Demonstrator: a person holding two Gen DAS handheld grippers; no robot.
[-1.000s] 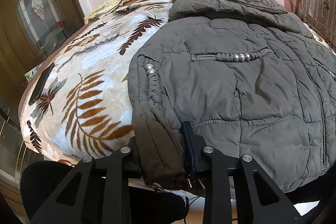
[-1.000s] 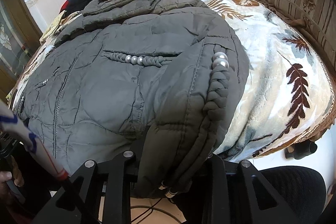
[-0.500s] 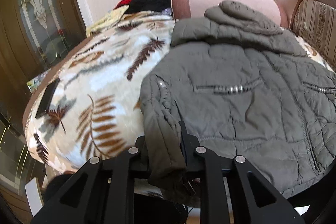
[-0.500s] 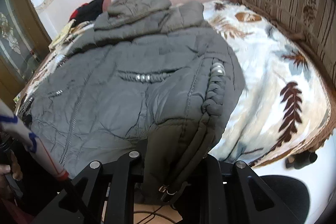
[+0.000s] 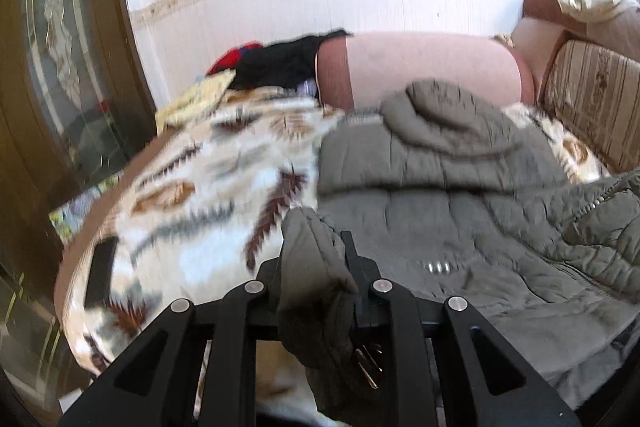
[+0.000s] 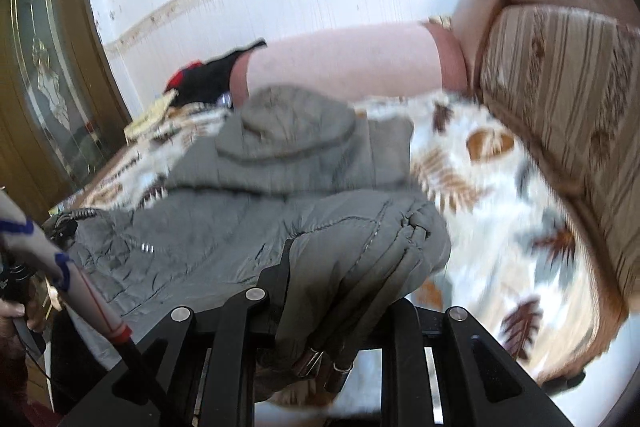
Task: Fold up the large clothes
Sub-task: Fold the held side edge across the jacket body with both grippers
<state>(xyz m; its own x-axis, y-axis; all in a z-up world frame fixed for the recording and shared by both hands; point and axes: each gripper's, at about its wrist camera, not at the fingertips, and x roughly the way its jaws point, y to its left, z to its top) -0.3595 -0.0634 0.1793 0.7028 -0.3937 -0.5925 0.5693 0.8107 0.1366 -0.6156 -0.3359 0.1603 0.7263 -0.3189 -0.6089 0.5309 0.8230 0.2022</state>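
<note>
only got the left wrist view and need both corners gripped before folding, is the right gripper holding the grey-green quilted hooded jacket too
Observer: Yes. The right gripper is shut on the jacket's other hem corner; its jaws have just been closing on the fabric.
Operator: whats next to the jacket on that side
Observer: Only the white leaf-print fleece blanket shows there, running up to the striped fabric sofa backrest.

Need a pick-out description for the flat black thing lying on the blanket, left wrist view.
Start at the sofa draped in a white blanket with brown leaf prints. Follow the blanket to its near left edge, well clear of the grey padded jacket. There lies a phone: a thin dark rectangle, flat on the blanket, the only hard-edged, plain black shape among the soft patterned fabric.
</note>
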